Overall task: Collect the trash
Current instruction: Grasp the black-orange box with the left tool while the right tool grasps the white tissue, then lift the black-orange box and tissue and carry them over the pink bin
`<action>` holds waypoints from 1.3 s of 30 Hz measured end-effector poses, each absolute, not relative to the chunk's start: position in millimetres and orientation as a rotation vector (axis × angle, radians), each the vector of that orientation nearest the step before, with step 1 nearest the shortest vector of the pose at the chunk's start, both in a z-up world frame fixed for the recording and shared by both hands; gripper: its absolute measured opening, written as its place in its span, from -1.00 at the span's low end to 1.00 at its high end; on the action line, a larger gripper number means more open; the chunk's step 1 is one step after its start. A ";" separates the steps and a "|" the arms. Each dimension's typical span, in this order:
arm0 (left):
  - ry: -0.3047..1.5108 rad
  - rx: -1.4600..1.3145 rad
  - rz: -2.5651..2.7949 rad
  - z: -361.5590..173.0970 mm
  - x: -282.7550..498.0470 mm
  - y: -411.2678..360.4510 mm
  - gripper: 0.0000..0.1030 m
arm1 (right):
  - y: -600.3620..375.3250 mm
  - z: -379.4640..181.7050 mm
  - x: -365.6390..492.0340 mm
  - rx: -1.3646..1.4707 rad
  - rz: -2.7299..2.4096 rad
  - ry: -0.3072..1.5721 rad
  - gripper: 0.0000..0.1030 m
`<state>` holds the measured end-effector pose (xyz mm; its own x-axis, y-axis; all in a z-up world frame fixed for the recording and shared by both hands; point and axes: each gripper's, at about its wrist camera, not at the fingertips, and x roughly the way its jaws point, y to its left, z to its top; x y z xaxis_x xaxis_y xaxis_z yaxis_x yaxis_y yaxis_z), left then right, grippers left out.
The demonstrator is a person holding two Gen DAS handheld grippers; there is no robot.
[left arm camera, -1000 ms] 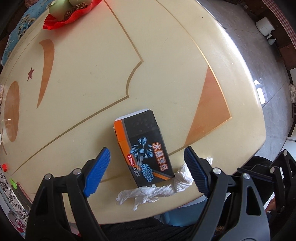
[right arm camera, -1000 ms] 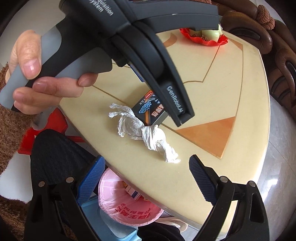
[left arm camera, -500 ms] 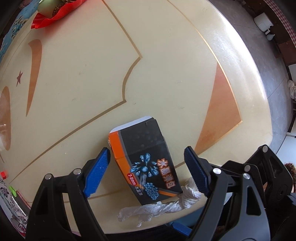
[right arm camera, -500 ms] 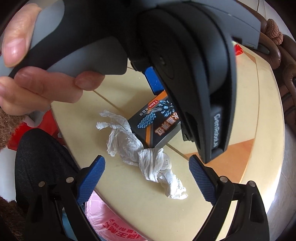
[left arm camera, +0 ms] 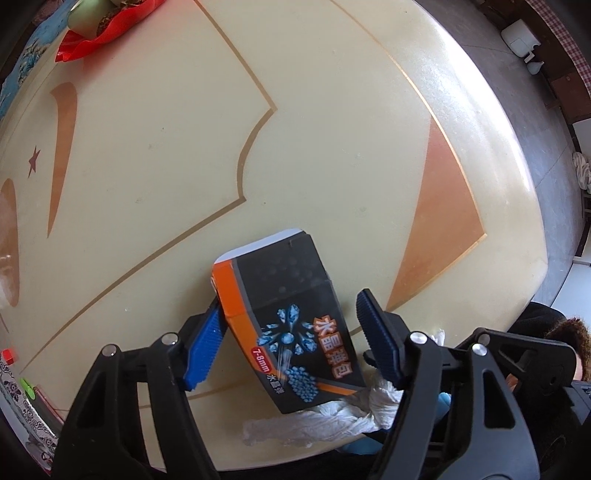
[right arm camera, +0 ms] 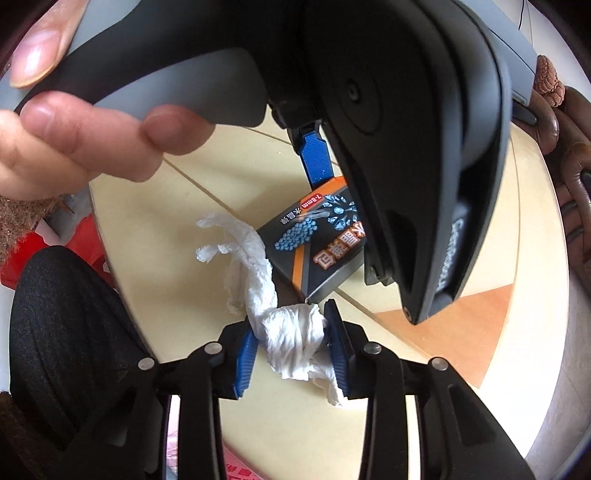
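Observation:
A black and orange box lies on the cream table near its front edge. My left gripper straddles the box; its left pad touches the orange side, its right pad stands a little off. The box also shows in the right wrist view, tilted, with the left tool above it. A crumpled white tissue lies in front of the box. My right gripper is shut on the tissue's thick end. The tissue also shows in the left wrist view.
A red dish with fruit sits at the table's far left. The person's hand and the left tool's body fill the top of the right wrist view. A pink bag shows below the table edge.
My right gripper moved forward and closed on the tissue. My left gripper moved onto the box and narrowed its jaws around it.

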<state>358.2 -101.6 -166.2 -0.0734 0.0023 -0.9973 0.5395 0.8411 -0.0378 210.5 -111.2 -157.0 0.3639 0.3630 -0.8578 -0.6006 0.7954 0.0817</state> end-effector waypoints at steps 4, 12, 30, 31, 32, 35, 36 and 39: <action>1.587 0.442 -0.457 -164.1 355.1 -104.6 0.18 | -108.5 -155.9 210.3 -0.263 0.611 1.027 -0.41; 1.578 0.418 -0.443 -166.0 341.4 -89.9 0.15 | -110.7 -149.5 208.4 -0.287 0.557 1.036 -0.44; 1.452 0.362 -0.388 -108.9 297.4 -48.4 0.12 | -91.8 -107.1 176.9 -0.327 0.455 1.005 -0.44; 1.443 0.361 -0.384 -104.5 292.0 -44.7 0.12 | -91.4 -102.6 174.5 -0.328 0.444 1.003 -0.44; 1.433 0.358 -0.380 -100.0 286.4 -41.0 0.11 | -92.2 -97.3 172.1 -0.327 0.433 1.004 -0.44; 1.408 0.347 -0.375 -85.2 272.5 -30.2 0.11 | -99.1 -80.2 167.1 -0.314 0.408 1.012 -0.44; 1.398 0.345 -0.375 -81.4 265.8 -26.7 0.11 | -98.2 -77.1 164.2 -0.315 0.396 1.017 -0.44; 1.370 0.333 -0.368 -72.7 245.7 -10.8 0.11 | -101.3 -68.9 156.0 -0.305 0.368 1.024 -0.44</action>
